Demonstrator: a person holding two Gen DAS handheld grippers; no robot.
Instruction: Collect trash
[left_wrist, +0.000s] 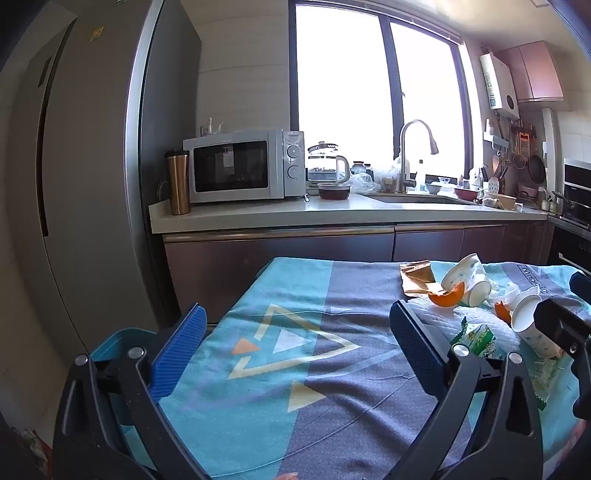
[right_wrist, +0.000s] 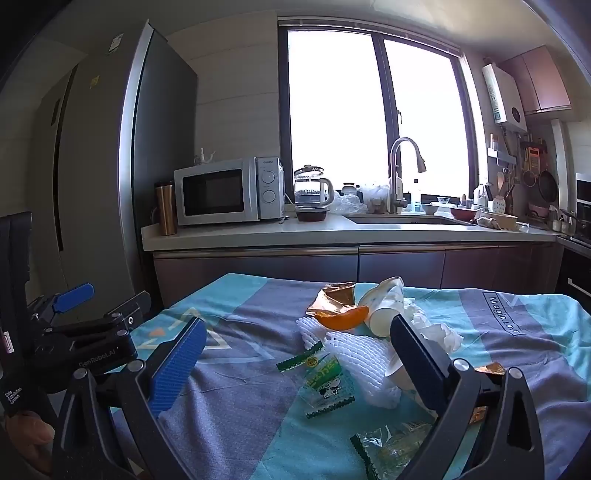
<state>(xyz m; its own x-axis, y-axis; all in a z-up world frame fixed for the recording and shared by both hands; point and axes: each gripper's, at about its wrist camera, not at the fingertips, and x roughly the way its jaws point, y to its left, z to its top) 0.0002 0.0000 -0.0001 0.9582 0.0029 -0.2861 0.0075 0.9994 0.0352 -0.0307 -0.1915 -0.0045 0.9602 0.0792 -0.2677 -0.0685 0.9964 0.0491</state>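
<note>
Hovering low over the cloth-covered desk (right_wrist: 236, 391), both claws gape wide with nothing between the jaws; judged a pre-grasp stance.

Right claw (right_wrist: 295, 373): nearest, just below its gap, a clear wrapper with green edge (right_wrist: 391, 448). Between the fingers, a green-and-white snack packet (right_wrist: 327, 384) beside white foam netting (right_wrist: 365, 365). Behind the right finger, a paper cup (right_wrist: 400, 376) on its side, partly hidden. Beyond the tips: orange peel (right_wrist: 343, 317), a second tipped cup (right_wrist: 384, 304), crumpled tissue (right_wrist: 436, 330), then a brown wrapper (right_wrist: 332, 295) farthest. Trash lies scattered but clustered, so one claw can likely work it piece by piece.

Left claw (left_wrist: 297, 345): only bare patterned cloth between its fingers; the trash lies to its right. Below and left of its left finger, a teal bin (left_wrist: 122, 339) shows, probably the drop point. Holding this claw near it looks deliberate.

Views: the bin appears only in the left view; the near clear wrapper and the tissue's full extent only in the right. The right view also shows the left claw off to its left.
</note>
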